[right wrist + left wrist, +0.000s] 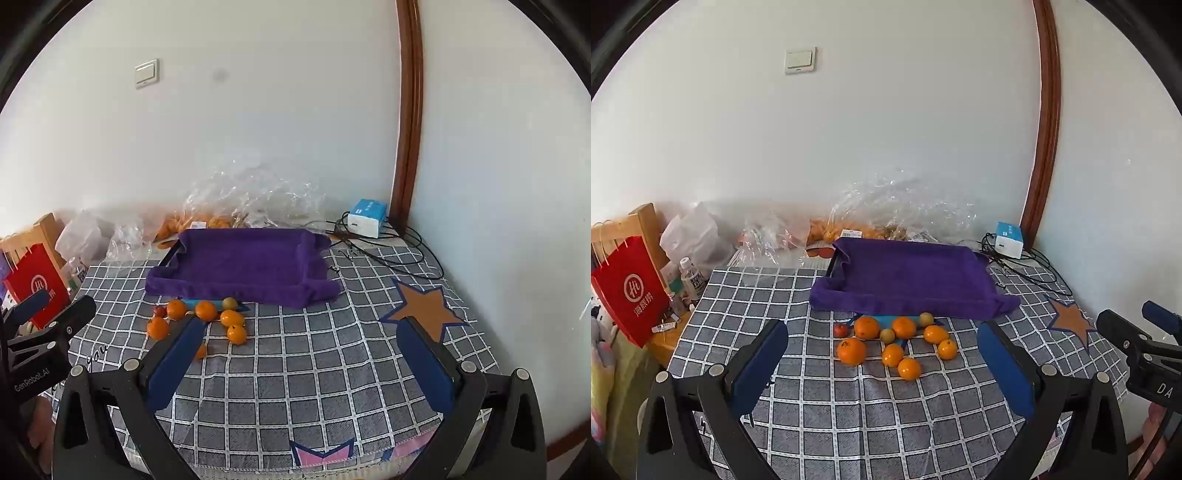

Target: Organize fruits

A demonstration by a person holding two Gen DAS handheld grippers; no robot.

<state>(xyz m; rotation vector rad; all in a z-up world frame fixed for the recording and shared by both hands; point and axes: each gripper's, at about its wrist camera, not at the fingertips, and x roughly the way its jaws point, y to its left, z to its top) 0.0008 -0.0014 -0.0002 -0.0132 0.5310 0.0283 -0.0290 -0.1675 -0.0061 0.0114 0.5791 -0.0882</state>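
The bench (820, 406), spread with a grey checked cloth, filled the lower part of both views and ran back to a white wall. Toward the wall sat a shallow tray (912, 280) draped in a purple towel, and it looked empty. Behind the tray lay crumpled clear plastic bags (886, 206) with more orange fruit showing inside, and to the right of the tray stood a small white and blue box (1010, 240) trailing black cables. To the left of the tray, off the bench edge, hung a red paper bag (629, 291). The left gripper (882, 369) was spread wide and empty, hovering in front of the tray with the loose fruit framed between its fingers. The right gripper (303, 354) was likewise wide open with nothing in it, farther to the right of the tray. Just in front of the tray lay the fruit (897, 343): a loose cluster of oranges, two pale green ones (887, 336) and a small red one (841, 329), all on the cloth and none held. I judged the sorting had not begun. The next move would call for lowering one gripper over a single orange at the cluster's edge, closing gently so it did not roll, then carrying it to the tray.
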